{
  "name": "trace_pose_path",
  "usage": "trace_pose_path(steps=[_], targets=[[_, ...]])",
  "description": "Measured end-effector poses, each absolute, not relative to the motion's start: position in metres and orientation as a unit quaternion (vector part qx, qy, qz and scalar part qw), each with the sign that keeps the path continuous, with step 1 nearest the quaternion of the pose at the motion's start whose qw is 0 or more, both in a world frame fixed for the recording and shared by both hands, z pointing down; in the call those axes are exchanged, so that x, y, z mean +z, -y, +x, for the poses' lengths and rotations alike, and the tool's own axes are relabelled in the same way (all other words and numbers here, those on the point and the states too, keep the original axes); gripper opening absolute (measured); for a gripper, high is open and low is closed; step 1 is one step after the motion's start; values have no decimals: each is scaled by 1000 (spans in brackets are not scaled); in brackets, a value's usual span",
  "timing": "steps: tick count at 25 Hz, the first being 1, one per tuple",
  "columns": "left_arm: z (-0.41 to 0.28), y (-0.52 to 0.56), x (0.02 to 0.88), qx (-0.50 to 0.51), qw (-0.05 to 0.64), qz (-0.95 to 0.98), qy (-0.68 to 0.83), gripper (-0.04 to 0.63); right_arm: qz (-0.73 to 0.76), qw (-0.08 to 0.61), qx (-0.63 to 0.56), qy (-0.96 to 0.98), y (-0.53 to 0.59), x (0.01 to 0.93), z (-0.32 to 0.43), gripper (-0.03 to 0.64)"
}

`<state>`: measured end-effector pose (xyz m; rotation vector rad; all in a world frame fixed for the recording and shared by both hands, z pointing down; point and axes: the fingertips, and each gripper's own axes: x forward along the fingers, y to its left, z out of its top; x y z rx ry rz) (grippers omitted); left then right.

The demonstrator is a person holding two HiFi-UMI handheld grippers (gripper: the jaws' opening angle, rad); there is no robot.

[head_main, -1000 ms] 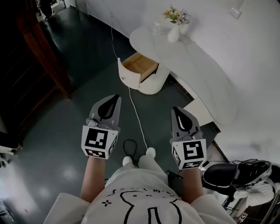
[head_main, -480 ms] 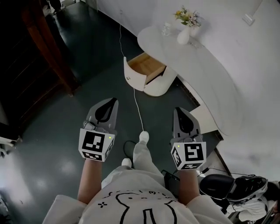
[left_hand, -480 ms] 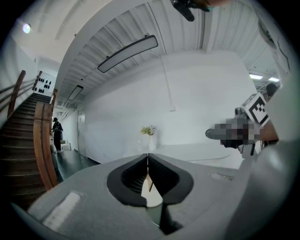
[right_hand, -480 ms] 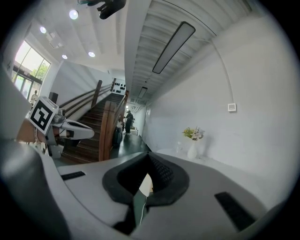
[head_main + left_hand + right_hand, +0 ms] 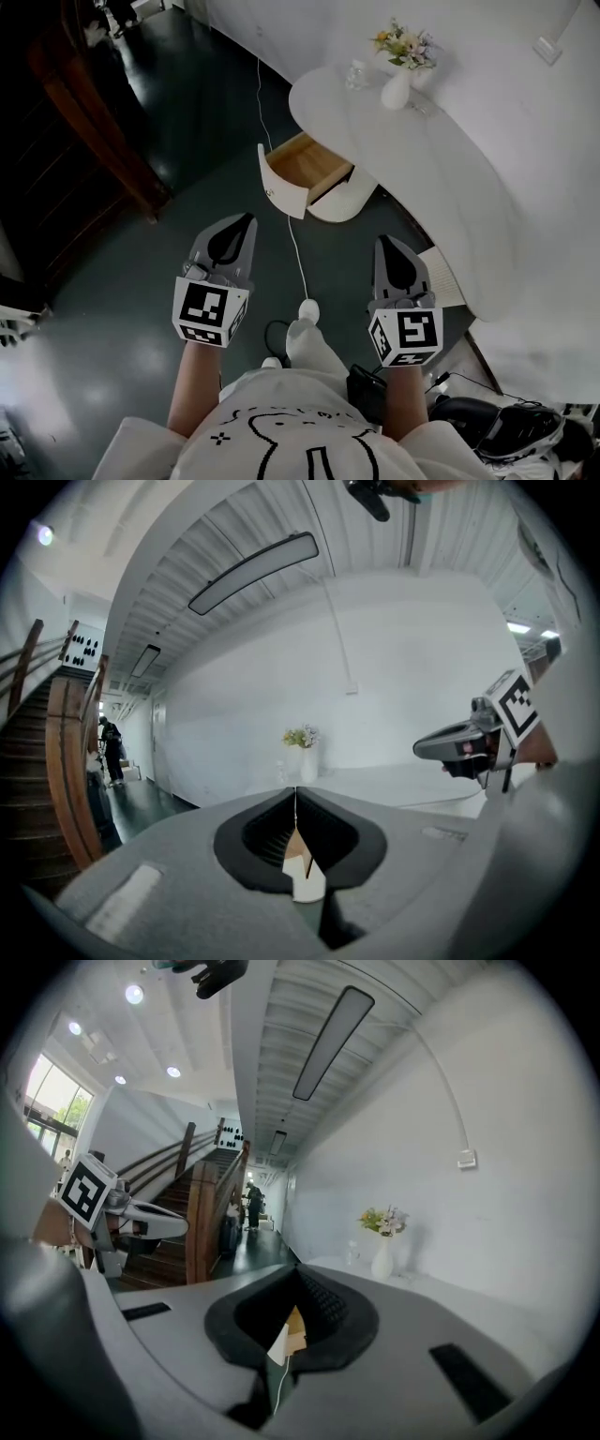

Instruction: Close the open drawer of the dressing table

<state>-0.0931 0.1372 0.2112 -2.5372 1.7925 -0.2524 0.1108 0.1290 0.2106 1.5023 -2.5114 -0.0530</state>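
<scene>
Drawer point(image 5: 314, 159): open, pulled out from under left end of table point(image 5: 441, 169) as seen in head view. Wood inside exposed; curved white front turned toward dark floor point(image 5: 187, 131). Well ahead of both grippers, touched by neither.

Left gripper point(image 5: 247, 219): jaws pressed together, nothing between them. Held over floor, tip aimed toward drawer. Drawer's white front and wood edge visible past the closed tips in left gripper view.

Right gripper point(image 5: 383, 241): jaws pressed together, nothing between them. Alongside left gripper, apart from it, tip near table edge in head view.

On table, at far end near wall: white vase point(image 5: 396, 91), upright, holding flowers point(image 5: 405, 42). Small glass point(image 5: 354, 73) just beside vase.

White cable point(image 5: 296, 246): laid on floor from wall, past drawer front, between grippers, ending near shoe point(image 5: 307, 310).

Wooden stairs point(image 5: 202, 1213): across floor from table, with a person point(image 5: 253, 1206) beyond.
</scene>
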Motion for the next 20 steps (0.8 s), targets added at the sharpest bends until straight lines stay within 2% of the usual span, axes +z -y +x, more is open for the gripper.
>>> trace_pose_path(steps=[11, 20], targets=[[-84, -16, 200, -80, 0, -807, -585, 15, 492, 126, -26, 861, -8, 197, 115, -6], [-67, 59, 224, -94, -18, -792, -603, 15, 475, 148, -9, 867, 70, 224, 141, -6]])
